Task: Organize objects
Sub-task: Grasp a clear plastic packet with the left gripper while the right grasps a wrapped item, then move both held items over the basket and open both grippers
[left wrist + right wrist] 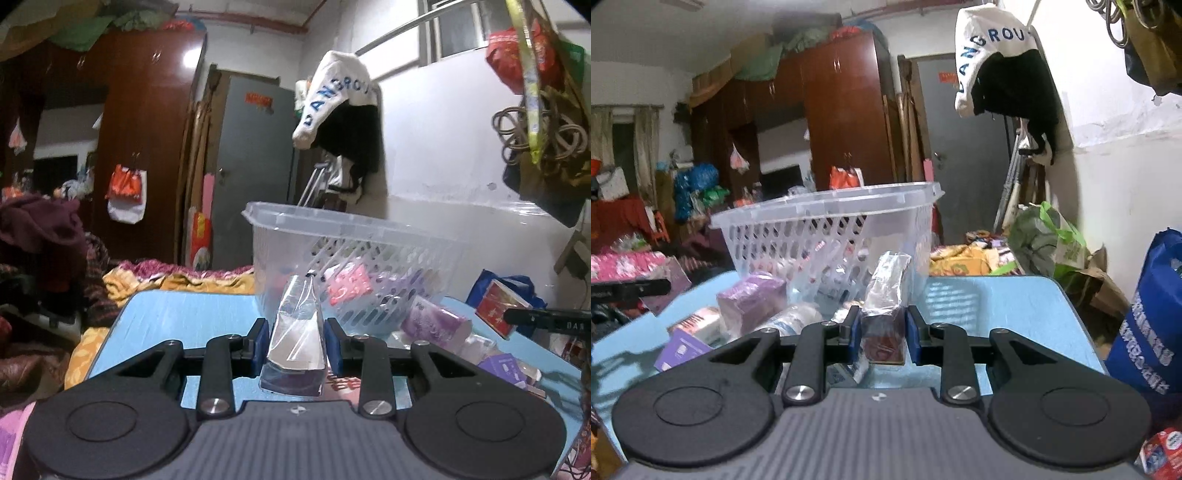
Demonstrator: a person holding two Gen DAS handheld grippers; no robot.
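We have a cellophane-wrapped box [295, 343] clamped in the left gripper [295, 349] and a maroon wrapped packet [884, 332] pinched in the right gripper [882, 336]. The perforated basket [354, 236] stands just beyond both jaws. Next move, we judge: lift each over its rim and release.

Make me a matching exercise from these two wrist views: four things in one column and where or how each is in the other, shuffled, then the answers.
1. left gripper
2. right gripper
3. clear basket
4. purple packet

A. standing on the blue table
B. shut on a clear-wrapped dark blue box
C. lying beside the basket
D. shut on a dark red box

Pairs: 1-B, 2-D, 3-A, 4-C
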